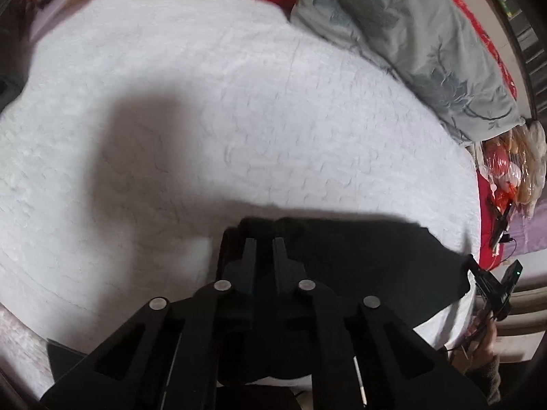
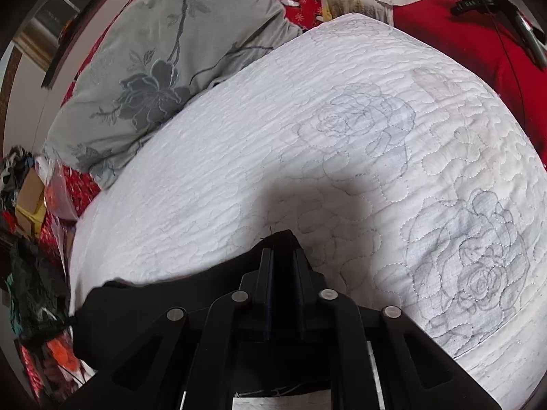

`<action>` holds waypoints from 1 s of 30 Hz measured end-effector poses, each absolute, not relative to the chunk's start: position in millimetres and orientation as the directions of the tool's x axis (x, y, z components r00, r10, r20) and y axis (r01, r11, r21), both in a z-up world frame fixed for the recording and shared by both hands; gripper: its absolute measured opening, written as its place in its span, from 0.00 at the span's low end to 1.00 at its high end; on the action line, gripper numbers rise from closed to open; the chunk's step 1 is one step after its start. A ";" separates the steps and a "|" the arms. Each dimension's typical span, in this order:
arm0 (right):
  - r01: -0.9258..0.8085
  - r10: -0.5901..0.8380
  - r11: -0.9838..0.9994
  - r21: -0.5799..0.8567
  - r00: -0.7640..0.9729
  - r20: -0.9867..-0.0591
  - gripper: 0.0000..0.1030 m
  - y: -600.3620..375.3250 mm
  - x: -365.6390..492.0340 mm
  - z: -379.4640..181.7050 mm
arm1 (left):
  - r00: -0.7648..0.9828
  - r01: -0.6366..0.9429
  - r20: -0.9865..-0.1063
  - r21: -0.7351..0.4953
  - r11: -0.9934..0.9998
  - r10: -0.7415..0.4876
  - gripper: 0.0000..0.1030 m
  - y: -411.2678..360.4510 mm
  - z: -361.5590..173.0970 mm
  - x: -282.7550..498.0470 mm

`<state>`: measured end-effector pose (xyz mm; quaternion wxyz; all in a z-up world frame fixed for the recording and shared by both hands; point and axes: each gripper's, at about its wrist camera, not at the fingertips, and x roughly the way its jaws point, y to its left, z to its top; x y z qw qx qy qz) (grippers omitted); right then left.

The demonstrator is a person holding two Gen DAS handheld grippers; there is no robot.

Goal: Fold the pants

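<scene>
- We see a bed covered by a white quilted bedspread (image 1: 239,102), stitched with faint grey roses that show most clearly in the right wrist view (image 2: 478,273).
- A grey pillow with a dark floral print (image 1: 427,51) lies along the far edge of the bedspread, and red fabric (image 2: 461,41) shows beyond and beside it.
- The black pants (image 1: 359,256) lie at the near edge of the bed, stretched as a dark band between our two grippers, with the bedspread bare beyond them.
- In the left wrist view the pants run from our left gripper (image 1: 264,241) off to the right, ending at the right gripper (image 1: 492,283), which appears there at the frame's edge, touching the cloth's far corner.
- The left jaws are drawn nearly together, with black cloth bunched around and between the tips, so we read them as clamped on one end of the pants.
- In the right wrist view the pants (image 2: 164,307) trail to the left from the right gripper (image 2: 282,253); its jaws stand close together with a peak of black cloth between the tips, gripping the other end.
- Clutter in plastic wrap (image 1: 512,171) sits beside the bed, past the pillow.
</scene>
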<state>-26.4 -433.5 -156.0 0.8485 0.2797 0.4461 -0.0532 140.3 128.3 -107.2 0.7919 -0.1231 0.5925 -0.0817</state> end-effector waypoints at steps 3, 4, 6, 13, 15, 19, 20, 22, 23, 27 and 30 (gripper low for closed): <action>0.332 0.172 0.817 0.472 0.640 -0.749 0.07 -435.7 -32.3 -148.5 | 0.331 0.005 -0.939 -0.101 0.995 -0.097 0.03 121.3 -108.9 141.1; 0.334 0.173 0.810 0.482 0.648 -0.741 0.07 -437.0 -33.2 -148.6 | 0.292 -0.010 -0.953 -0.085 0.996 -0.078 0.03 123.9 -119.1 143.6; 0.359 0.155 0.812 0.460 0.628 -0.763 0.07 -438.1 -31.5 -154.2 | 0.258 -0.051 -0.963 -0.101 0.994 -0.084 0.03 134.6 -130.9 143.0; 0.367 0.164 0.792 0.487 0.641 -0.749 0.16 -443.7 -42.9 -148.0 | 0.274 -0.130 -0.911 -0.352 0.927 -0.307 0.04 171.2 -112.7 119.4; 0.360 0.180 0.780 0.512 0.655 -0.734 0.20 -448.4 -51.4 -144.1 | 0.261 -0.118 -0.896 -0.399 0.909 -0.359 0.17 172.1 -110.7 113.2; 0.358 0.216 0.761 0.541 0.646 -0.732 0.31 -452.4 -71.1 -148.0 | 0.242 -0.084 -0.881 -0.437 0.895 -0.407 0.44 161.9 -113.1 101.2; 0.358 0.226 0.759 0.544 0.639 -0.736 0.31 -452.1 -75.4 -150.7 | 0.236 -0.079 -0.875 -0.451 0.889 -0.423 0.44 158.6 -114.1 97.6; 0.359 0.239 0.756 0.548 0.628 -0.741 0.31 -450.0 -82.8 -155.2 | 0.216 -0.076 -0.867 -0.473 0.878 -0.449 0.44 153.3 -118.0 91.7; 0.358 0.242 0.756 0.549 0.626 -0.741 0.31 -448.7 -85.5 -157.5 | 0.209 -0.077 -0.867 -0.476 0.876 -0.453 0.44 152.0 -119.7 89.0; 0.368 0.226 0.760 0.535 0.622 -0.749 0.31 -445.3 -88.8 -162.3 | 0.176 -0.073 -0.880 -0.459 0.886 -0.441 0.44 147.2 -124.0 81.4; 0.382 0.219 0.754 0.534 0.620 -0.753 0.31 -445.0 -88.2 -163.2 | 0.160 -0.050 -0.890 -0.440 0.897 -0.428 0.44 141.8 -125.3 74.3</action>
